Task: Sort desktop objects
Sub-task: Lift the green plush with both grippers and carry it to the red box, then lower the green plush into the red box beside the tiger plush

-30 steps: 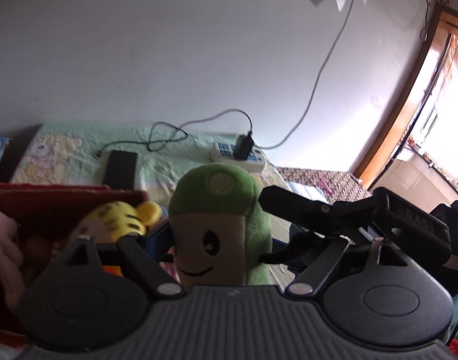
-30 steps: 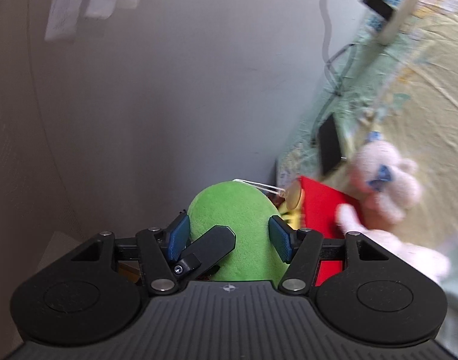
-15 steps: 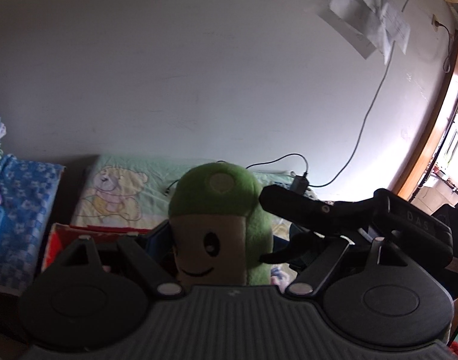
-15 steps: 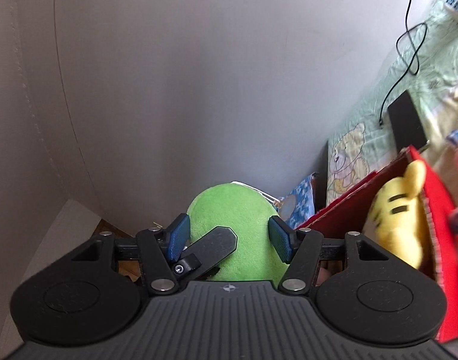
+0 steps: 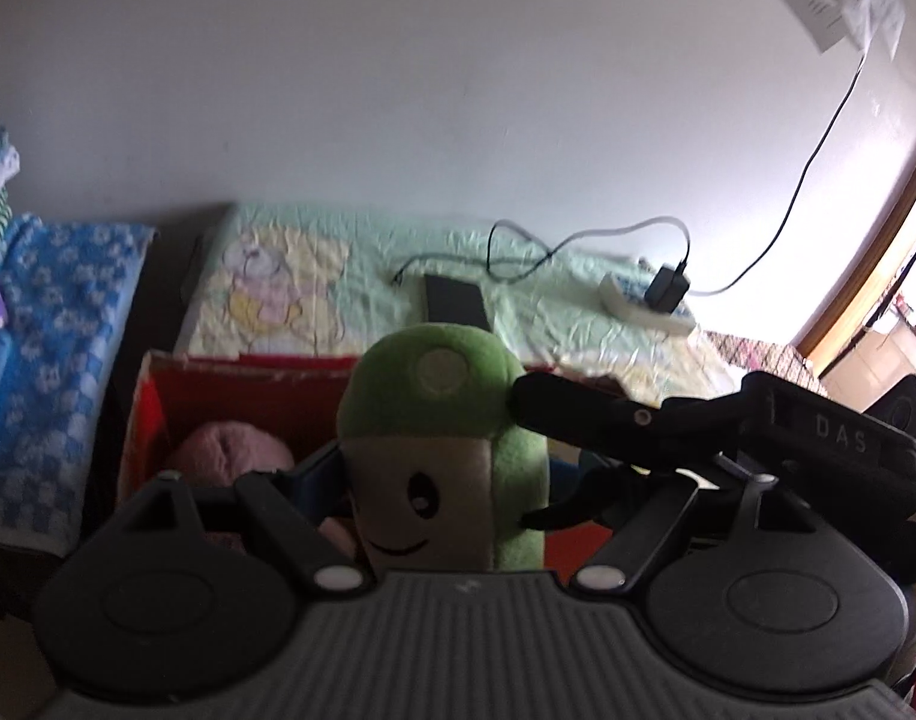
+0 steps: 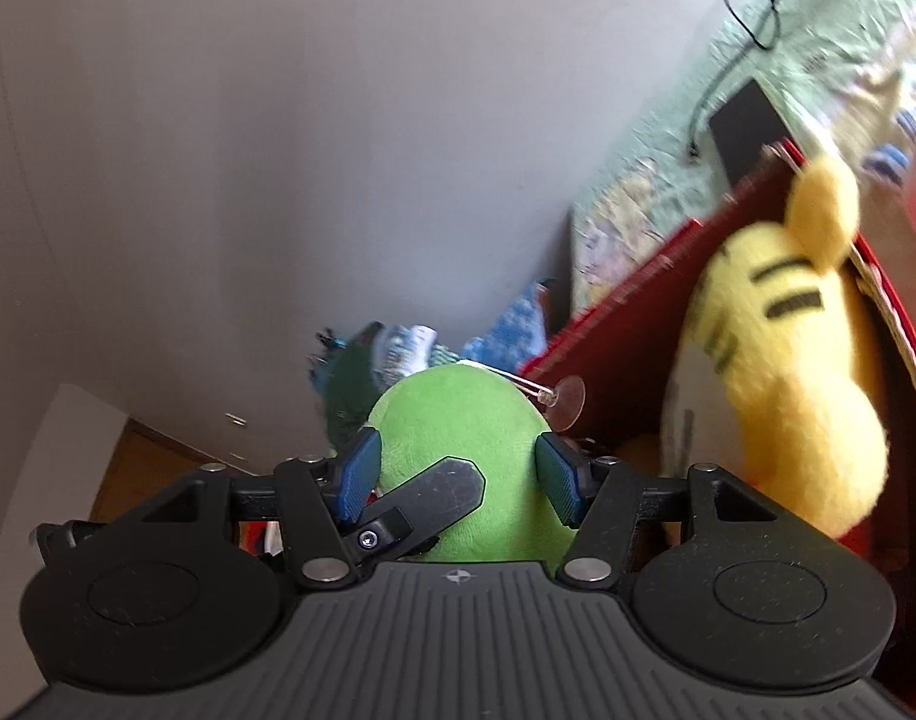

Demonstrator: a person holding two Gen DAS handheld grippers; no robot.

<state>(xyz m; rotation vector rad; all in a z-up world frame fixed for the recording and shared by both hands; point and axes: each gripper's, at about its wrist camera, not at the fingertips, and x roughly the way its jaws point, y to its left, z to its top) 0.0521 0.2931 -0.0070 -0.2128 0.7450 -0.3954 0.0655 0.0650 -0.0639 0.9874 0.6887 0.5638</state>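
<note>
- The green plush toy (image 5: 440,420), with a tan smiling face, is held upright above the red box (image 5: 218,384).
- Left gripper (image 5: 443,468) and right gripper (image 6: 458,474) both clamp it.

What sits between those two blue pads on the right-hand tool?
In the right wrist view, a green plush toy fills the gap between the right gripper pads.

Both the left gripper (image 5: 434,480) and the right gripper (image 6: 458,474) clamp the green plush toy (image 5: 440,414) from opposite sides.
</note>
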